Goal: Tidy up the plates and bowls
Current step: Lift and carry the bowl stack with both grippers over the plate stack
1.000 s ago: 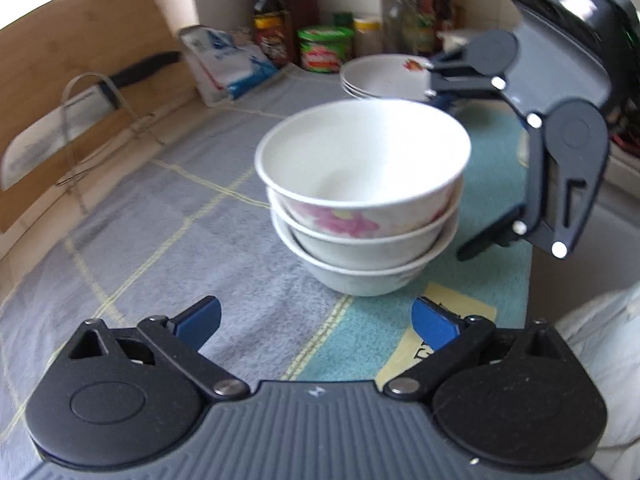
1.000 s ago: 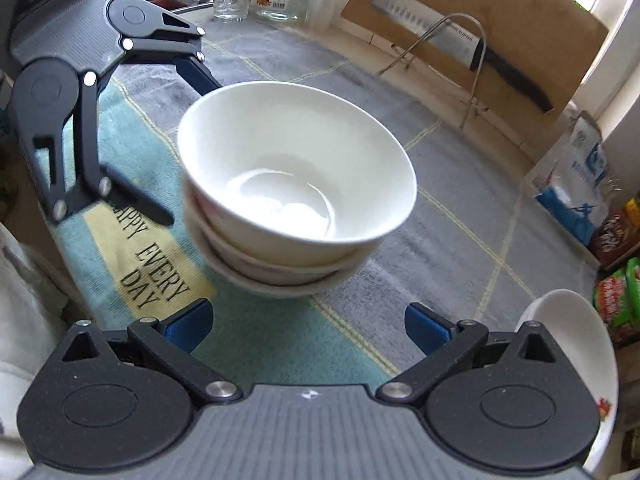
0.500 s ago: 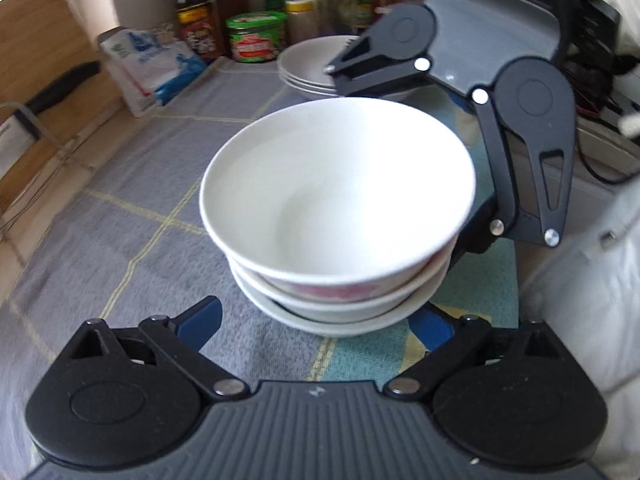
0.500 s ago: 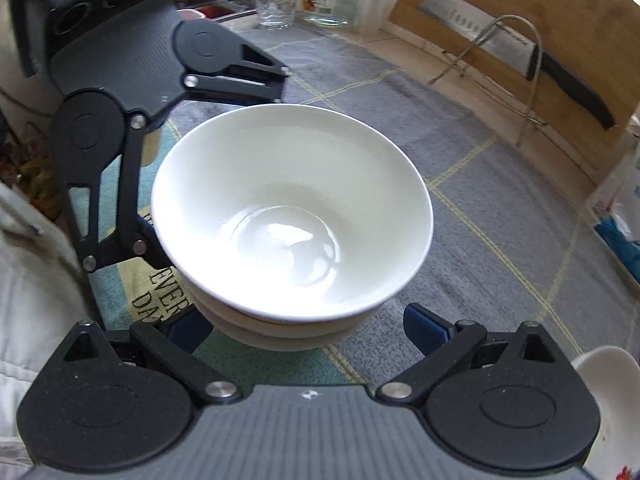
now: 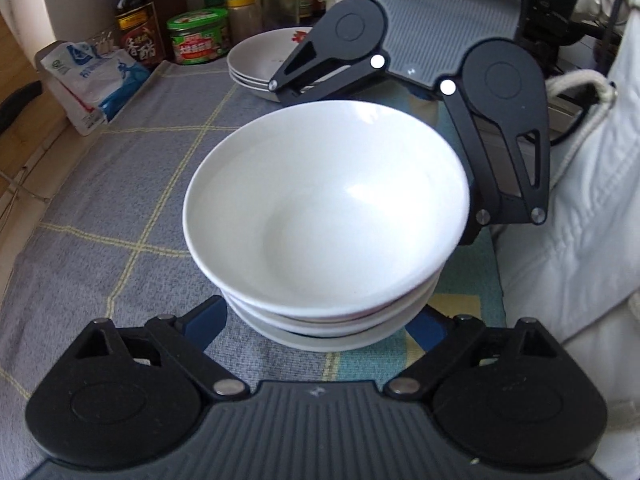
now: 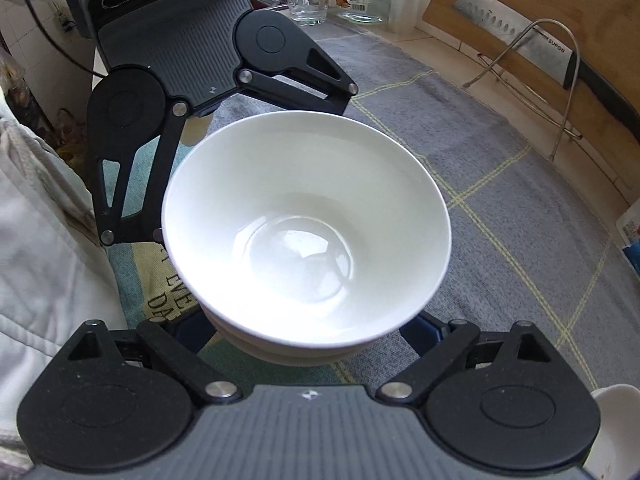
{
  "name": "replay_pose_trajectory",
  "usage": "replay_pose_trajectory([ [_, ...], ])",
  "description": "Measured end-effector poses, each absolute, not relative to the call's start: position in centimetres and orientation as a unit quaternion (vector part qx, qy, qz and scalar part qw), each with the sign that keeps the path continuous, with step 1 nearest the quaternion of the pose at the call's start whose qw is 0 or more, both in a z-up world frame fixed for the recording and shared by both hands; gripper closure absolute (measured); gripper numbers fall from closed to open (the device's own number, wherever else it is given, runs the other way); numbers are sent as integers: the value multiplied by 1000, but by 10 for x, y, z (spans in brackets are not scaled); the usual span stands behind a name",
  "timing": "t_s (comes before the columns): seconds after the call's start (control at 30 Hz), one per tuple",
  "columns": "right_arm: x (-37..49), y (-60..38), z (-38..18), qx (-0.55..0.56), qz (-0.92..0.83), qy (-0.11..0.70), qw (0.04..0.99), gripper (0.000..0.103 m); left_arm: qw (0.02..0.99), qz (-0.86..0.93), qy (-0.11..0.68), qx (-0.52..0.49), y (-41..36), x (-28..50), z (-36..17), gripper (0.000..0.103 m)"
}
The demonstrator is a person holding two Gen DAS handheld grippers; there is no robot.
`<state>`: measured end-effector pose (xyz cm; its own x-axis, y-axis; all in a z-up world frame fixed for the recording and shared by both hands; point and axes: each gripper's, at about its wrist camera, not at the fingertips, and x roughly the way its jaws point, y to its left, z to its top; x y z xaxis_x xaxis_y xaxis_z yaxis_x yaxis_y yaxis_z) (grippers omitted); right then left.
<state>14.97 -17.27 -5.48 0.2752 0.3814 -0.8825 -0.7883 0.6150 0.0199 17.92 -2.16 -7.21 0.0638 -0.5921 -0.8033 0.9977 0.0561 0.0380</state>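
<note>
Three bowls (image 5: 326,216) nested and plates (image 5: 260,60) stacked beyond; left gripper (image 5: 316,320) and right gripper (image 6: 308,330) closing around the bowl stack from opposite sides, relocation apparently outstanding.

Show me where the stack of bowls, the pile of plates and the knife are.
stack of bowls (image 5: 326,216): left wrist view, inside of the top bowl.
pile of plates (image 5: 266,58): left wrist view, inner surface of the top plate.
knife (image 6: 516,46): right wrist view, middle of the blade.
</note>
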Motion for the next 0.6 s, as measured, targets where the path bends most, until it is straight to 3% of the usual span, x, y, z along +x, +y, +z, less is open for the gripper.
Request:
replay_pose_trajectory([
  [0.6,152,-170,-57,-207,381,478,764,10,639,-633,307,312,-21,183,-69,15],
])
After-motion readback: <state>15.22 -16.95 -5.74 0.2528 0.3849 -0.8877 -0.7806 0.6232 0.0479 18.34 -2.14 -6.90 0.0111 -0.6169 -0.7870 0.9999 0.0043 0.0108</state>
